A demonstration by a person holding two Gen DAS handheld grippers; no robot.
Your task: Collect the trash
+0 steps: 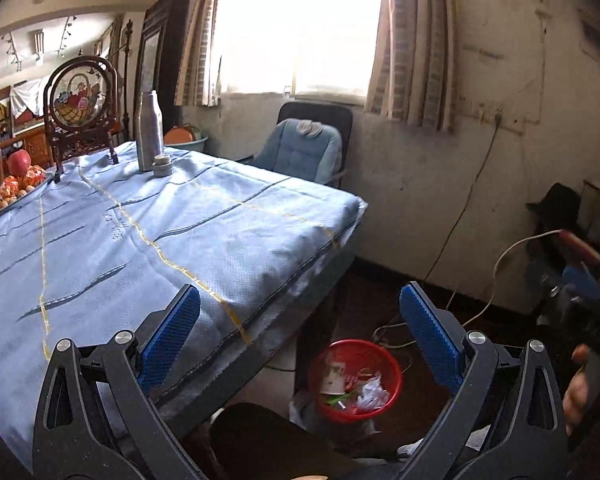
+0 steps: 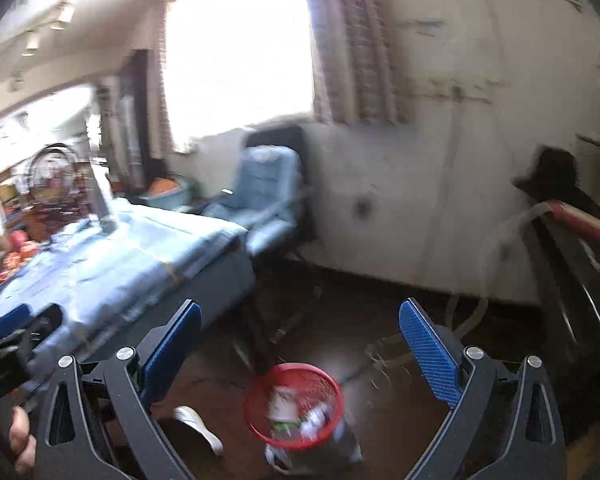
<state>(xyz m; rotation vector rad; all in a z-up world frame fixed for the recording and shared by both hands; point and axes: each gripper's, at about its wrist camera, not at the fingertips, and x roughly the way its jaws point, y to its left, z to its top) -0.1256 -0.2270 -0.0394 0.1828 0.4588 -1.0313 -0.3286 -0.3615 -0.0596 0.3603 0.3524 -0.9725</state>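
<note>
A: Trash (image 1: 364,394) sits in the red bin (image 1: 394,388) on the floor, just past the near corner of the tabletop (image 1: 148,248): crumpled white paper, a card and something green.

B: And on the tabletop itself?

A: Nothing that reads as litter. A steel flask (image 1: 149,130) with its cap (image 1: 163,165) beside it stands at the far side, a framed panel (image 1: 80,100) left of the flask, and a fruit tray (image 1: 14,190) at the left edge. The blue cloth looks bare otherwise.

B: Grippers?

A: The left gripper (image 1: 300,328) hangs above the near corner with its jaws spread wide and nothing between them. The right gripper (image 2: 300,332) is likewise spread and empty, over the floor with the bin (image 2: 294,406) below it. The right view is smeared, so fine detail there cannot be told.

B: So which step is this?

A: Likely the gap after a drop into the bin, or the task's end; the frames cannot settle which. A chair (image 1: 300,148) stands beyond the tabletop's far corner, and cables (image 1: 396,334) trail on the floor behind the bin.

B: Next move?

A: Probably a scan of the tabletop and floor for leftover scraps. If one turns up, an empty gripper goes over it, closes, and carries it to the bin, keeping clear of the cables.
</note>
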